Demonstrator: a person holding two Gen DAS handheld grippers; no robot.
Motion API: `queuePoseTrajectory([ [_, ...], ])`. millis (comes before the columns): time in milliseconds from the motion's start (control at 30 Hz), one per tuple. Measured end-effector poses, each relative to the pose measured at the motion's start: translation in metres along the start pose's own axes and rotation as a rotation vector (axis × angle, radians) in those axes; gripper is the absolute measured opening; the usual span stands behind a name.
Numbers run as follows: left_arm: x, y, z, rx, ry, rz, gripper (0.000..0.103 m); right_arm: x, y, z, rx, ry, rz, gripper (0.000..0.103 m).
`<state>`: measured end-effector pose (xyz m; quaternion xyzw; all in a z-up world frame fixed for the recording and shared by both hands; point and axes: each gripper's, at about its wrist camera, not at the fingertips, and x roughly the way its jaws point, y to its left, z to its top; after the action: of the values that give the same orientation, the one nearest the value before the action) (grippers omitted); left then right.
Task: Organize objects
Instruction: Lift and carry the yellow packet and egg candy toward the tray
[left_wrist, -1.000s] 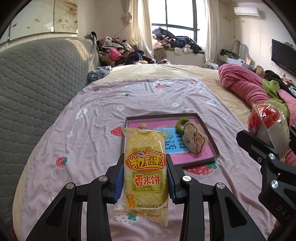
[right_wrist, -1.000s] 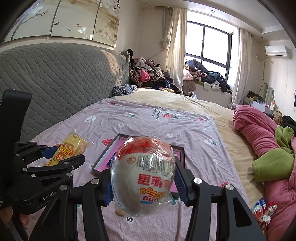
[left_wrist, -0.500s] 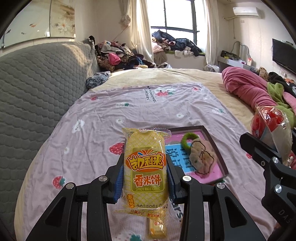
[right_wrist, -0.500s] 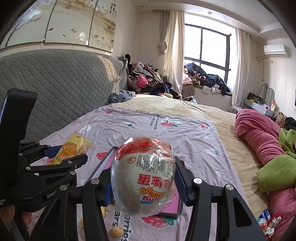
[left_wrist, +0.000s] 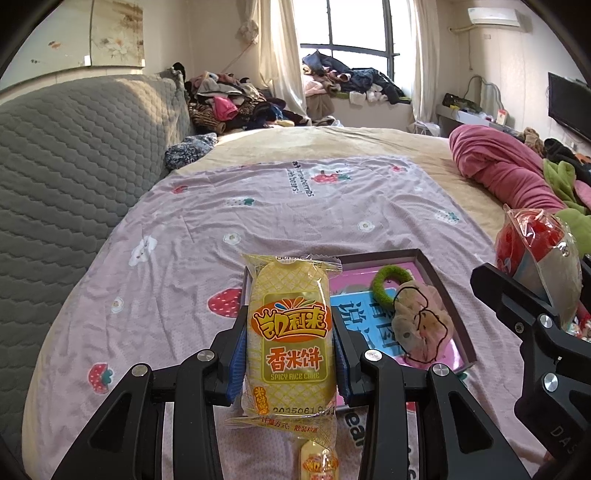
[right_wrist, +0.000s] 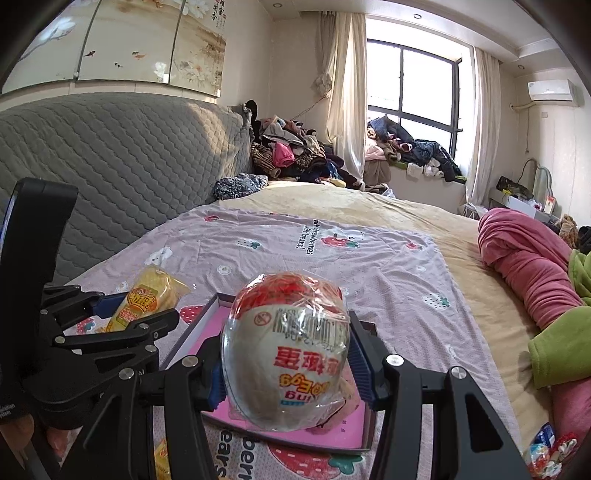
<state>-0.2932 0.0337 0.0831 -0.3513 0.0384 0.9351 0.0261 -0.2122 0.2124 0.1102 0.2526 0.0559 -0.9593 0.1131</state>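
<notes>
Two grippers, both loaded, held above the bed. Left gripper (left_wrist: 290, 354) pinches a yellow rice cake packet (left_wrist: 290, 332) between blue pads (left_wrist: 236, 360); packet upright, long axis vertical, printed face toward the camera. Right gripper (right_wrist: 286, 360) clamps a wrapped egg-shaped snack (right_wrist: 286, 350), label upside down, red end away from the camera. Shallow dark tray (left_wrist: 448, 295) with pink liner lies on a strawberry-print sheet (left_wrist: 258, 218), holding a green ring (left_wrist: 388, 282). Grey quilted headboard (left_wrist: 66, 162) left, window (left_wrist: 354, 33) behind, pink blanket (left_wrist: 502, 173) right.
</notes>
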Motion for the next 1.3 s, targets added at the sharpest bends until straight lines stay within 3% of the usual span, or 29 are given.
queuePoseTrajectory([
  [233, 0.036, 0.005, -0.009, -0.02, 0.023, -0.011, 0.04, 0.026, -0.004, -0.008, 0.023, 0.011, 0.002, 0.054],
  [533, 0.082, -0.004, -0.023, -0.016, 0.063, -0.029, 0.04, 0.075, -0.016, -0.037, 0.029, 0.101, -0.009, 0.054],
  [867, 0.114, -0.031, -0.026, -0.003, 0.113, -0.06, 0.04, 0.099, -0.028, -0.06, 0.033, 0.184, -0.037, 0.054],
  [1300, 0.148, -0.041, -0.021, -0.002, 0.144, -0.079, 0.04, 0.121, -0.044, -0.073, 0.05, 0.217, -0.036, 0.054],
])
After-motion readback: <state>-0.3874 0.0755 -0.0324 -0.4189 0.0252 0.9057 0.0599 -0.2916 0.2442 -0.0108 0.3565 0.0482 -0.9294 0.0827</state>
